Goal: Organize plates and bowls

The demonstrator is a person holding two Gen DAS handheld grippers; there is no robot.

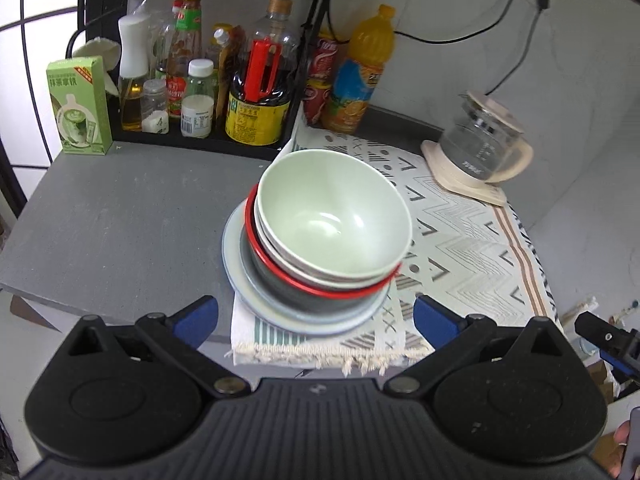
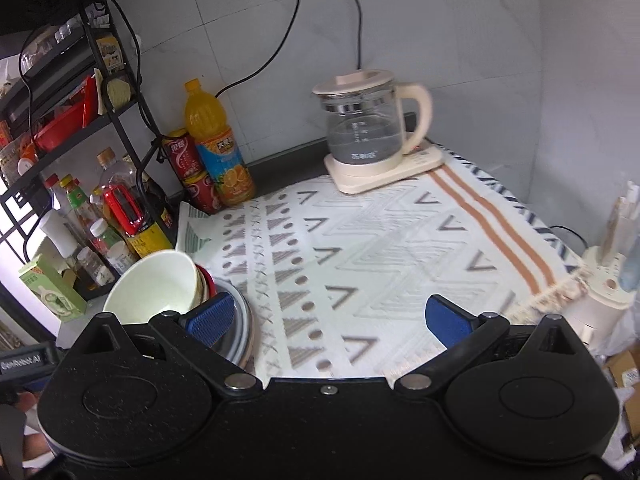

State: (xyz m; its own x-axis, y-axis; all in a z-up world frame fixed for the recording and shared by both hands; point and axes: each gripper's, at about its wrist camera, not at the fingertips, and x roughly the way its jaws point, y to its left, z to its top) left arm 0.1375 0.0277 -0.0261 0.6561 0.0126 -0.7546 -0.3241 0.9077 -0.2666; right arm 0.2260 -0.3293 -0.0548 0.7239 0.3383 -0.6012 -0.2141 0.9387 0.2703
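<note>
A: Where are the dishes?

B: Stacked in one pile near the left edge of a patterned cloth [image 1: 460, 240] on the grey worktop [image 1: 120, 220]. At the bottom is a pale blue plate [image 1: 240, 280]. On it sits a dark bowl with a red rim [image 1: 280, 280], then a white bowl [image 1: 280, 248], and a pale green bowl [image 1: 332, 216] on top, tilted slightly.

A: And the grippers?

B: The left hand-held gripper [image 1: 316, 316] hovers just in front of the pile, its blue pads [image 1: 434, 320] spread wide, holding nothing. The right hand-held gripper [image 2: 328, 316] is also spread wide and empty, over the cloth to the right of the pile; its left pad [image 2: 212, 316] overlaps the plate's rim in that view, and I cannot tell whether it touches.

A: What else is around?

B: A glass kettle [image 2: 368, 128] on a cream base at the back, an orange drink bottle [image 1: 360, 72] and red cans [image 2: 192, 172] by the wall, sauce bottles [image 1: 256, 92] on a black rack, and a green carton [image 1: 78, 108] at the left.
</note>
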